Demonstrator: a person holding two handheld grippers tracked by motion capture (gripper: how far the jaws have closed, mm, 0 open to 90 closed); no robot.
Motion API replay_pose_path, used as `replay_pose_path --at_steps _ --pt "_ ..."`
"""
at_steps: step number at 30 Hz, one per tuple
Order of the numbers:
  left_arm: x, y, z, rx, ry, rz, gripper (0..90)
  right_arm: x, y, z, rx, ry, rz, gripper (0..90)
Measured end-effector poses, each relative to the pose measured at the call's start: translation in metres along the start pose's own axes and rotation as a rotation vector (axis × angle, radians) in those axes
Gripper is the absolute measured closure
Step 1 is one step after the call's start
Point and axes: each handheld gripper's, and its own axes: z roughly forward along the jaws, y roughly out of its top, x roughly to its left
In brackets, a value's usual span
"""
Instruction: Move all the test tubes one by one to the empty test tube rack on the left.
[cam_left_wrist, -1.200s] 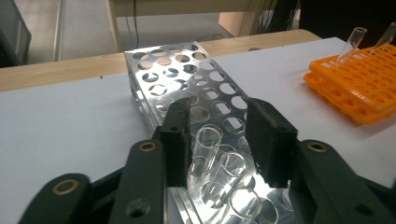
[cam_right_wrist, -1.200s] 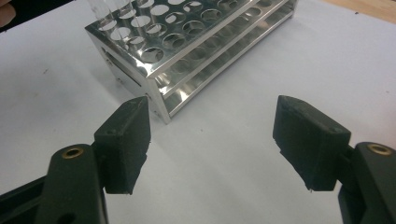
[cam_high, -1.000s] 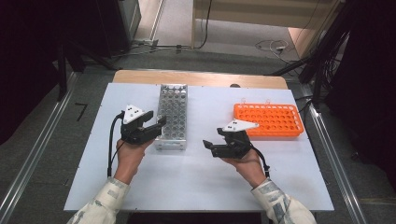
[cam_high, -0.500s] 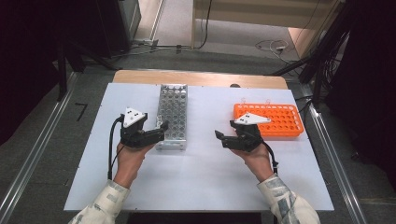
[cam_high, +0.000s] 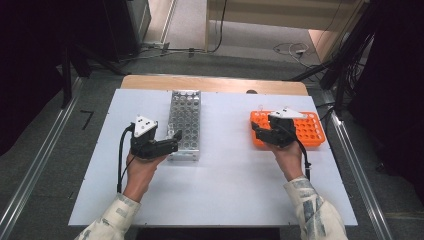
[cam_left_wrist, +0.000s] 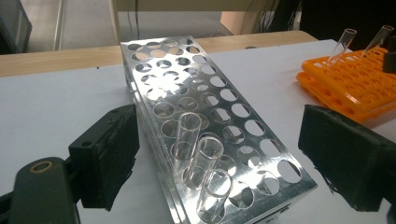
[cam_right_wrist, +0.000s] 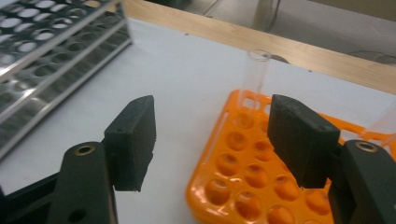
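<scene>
Your left gripper (cam_high: 172, 140) sits at the near end of the metal rack (cam_high: 184, 122), jaws spread wide, nothing pinched. They've just been opening, and the pads are clear of the glass. In the left gripper view the rack runs away from you between the two black pads (cam_left_wrist: 109, 154), and three clear test tubes (cam_left_wrist: 201, 161) stand upright in a line in its near holes, right in front of the jaws and slightly left of centre. The nearest tube is at the rack's near edge, the other two just behind it. The remaining holes that show are empty.

Your right gripper (cam_high: 259, 131) is over the left end of the orange rack (cam_high: 312, 131), jaws apart but they've just been closing a bit, with nothing between them. In the right gripper view the orange rack's near corner lies below and ahead of the right-hand pad (cam_right_wrist: 299, 140). One clear tube (cam_right_wrist: 256, 79) stands in a far hole, ahead of the gap, close to the right pad, not touched. The metal rack is off to that gripper's upper left, well apart.

In the left gripper view two tubes (cam_left_wrist: 343, 44) lean out of the orange rack, far right of your left jaws.

Both racks rest on the white table (cam_high: 230, 175), well apart from each other.
</scene>
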Motion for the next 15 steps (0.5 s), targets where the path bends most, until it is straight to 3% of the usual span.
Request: replay_pose_path --at_steps 3,15 --pt "-0.001 0.000 0.001 0.000 -0.003 0.000 12.6 -0.006 0.000 0.010 0.009 -0.013 0.020 35.6" --pt "0.003 0.001 -0.001 -0.008 -0.002 -0.008 13.0 -0.010 0.008 0.044 0.039 -0.076 0.005 48.2"
